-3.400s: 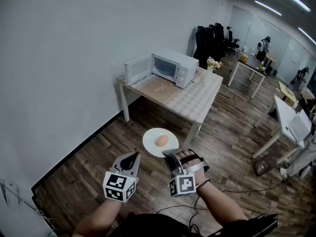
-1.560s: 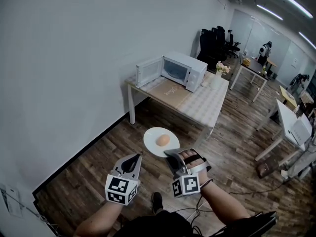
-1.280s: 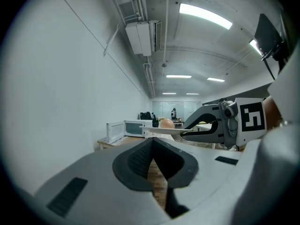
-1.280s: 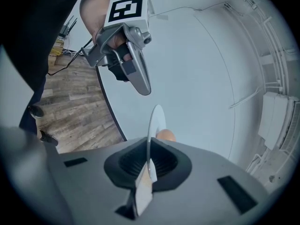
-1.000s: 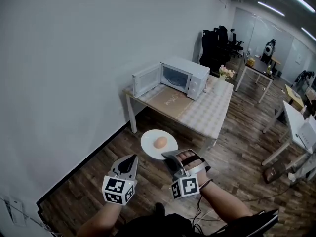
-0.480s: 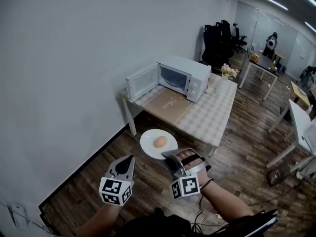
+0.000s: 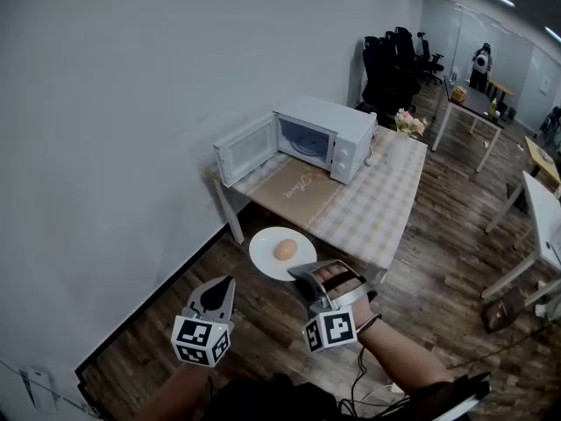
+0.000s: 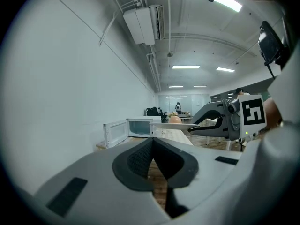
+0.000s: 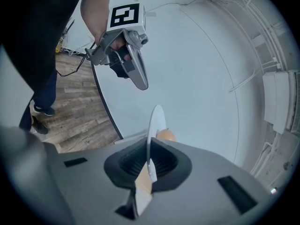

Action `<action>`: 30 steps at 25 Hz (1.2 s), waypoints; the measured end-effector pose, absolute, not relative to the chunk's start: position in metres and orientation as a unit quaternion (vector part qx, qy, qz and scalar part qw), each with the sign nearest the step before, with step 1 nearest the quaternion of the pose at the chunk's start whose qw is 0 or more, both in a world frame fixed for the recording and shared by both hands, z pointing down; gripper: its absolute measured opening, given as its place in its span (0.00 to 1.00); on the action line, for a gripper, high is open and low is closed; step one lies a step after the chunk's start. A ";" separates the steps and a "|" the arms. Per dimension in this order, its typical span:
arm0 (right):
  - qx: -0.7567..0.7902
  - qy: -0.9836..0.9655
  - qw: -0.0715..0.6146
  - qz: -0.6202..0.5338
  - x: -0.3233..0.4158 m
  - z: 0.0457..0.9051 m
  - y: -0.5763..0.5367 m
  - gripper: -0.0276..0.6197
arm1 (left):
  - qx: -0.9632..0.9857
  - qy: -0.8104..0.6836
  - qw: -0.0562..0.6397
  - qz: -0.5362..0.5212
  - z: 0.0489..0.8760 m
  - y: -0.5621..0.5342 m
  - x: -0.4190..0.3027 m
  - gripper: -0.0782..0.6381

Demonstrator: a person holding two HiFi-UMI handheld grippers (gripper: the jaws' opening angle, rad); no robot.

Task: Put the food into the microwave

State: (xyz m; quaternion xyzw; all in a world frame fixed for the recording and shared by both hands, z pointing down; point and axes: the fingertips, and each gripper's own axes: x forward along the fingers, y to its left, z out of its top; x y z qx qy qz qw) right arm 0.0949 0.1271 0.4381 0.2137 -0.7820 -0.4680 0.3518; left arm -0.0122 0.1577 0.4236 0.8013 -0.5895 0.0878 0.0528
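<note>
**A:** What are the two grippers doing?

**B:** The right gripper [image 9: 148, 161] is clenched on the near rim of a white plate [image 7: 263, 260], its pads pinching the thin edge. The left gripper [image 8: 152, 150] has its jaws pressed together on nothing and hangs beside the plate without touching it.

**A:** And the food?

**B:** An egg-shaped food [image 7: 285, 250], tan and smooth, lies loose in the middle of the plate. The plate is held in the air over the floor [image 7: 263, 323], well apart from the microwave [image 7: 320, 134].

**A:** How would you carry it well?

**B:** It's a one-edge grip on a slick plate with a round thing on it, so I'd say tilt is the danger. Keep the plate level and the pace even. The microwave door [image 7: 245, 150] already stands swung out, so go straight for the opening, clear its frame, and set the plate flat before letting go.

**A:** What about the surfaces?

**B:** The plate looks hard, glossy, round and shallow, and the gripper pads are dark and ribbed. The microwave is a white box with a dark window. It stands on a table [image 7: 377, 209] under a pale checked cloth, with a flat brown mat [image 7: 294, 187] in front of it. The floor is dark wood plank.
</note>
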 end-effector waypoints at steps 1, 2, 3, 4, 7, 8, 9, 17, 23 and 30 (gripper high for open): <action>0.216 -0.782 0.351 -0.468 0.096 0.438 0.123 0.08 | 0.801 -0.589 0.052 0.091 0.424 0.155 -0.012 0.12; 0.218 -0.781 0.351 -0.468 0.097 0.437 0.119 0.08 | 0.801 -0.589 0.053 0.092 0.424 0.151 -0.012 0.12; 0.220 -0.780 0.352 -0.468 0.097 0.437 0.115 0.08 | 0.801 -0.589 0.054 0.092 0.425 0.147 -0.012 0.12; 0.220 -0.780 0.353 -0.468 0.097 0.438 0.111 0.08 | 0.802 -0.588 0.054 0.092 0.426 0.142 -0.012 0.12; 0.222 -0.776 0.356 -0.470 0.094 0.441 0.099 0.08 | 0.807 -0.581 0.049 0.090 0.427 0.126 -0.012 0.12; 0.224 -0.774 0.358 -0.471 0.092 0.441 0.094 0.08 | 0.810 -0.579 0.047 0.087 0.427 0.120 -0.012 0.12; 0.225 -0.773 0.359 -0.472 0.091 0.441 0.089 0.08 | 0.812 -0.576 0.047 0.084 0.426 0.114 -0.013 0.12; 0.233 -0.759 0.384 -0.471 0.065 0.443 0.045 0.08 | 0.828 -0.555 0.041 0.067 0.427 0.056 -0.037 0.12; 0.239 -0.756 0.399 -0.461 0.034 0.446 0.006 0.08 | 0.840 -0.537 0.044 0.061 0.427 0.010 -0.068 0.12; 0.254 -0.753 0.419 -0.440 0.005 0.450 -0.043 0.08 | 0.855 -0.514 0.047 0.060 0.427 -0.041 -0.093 0.12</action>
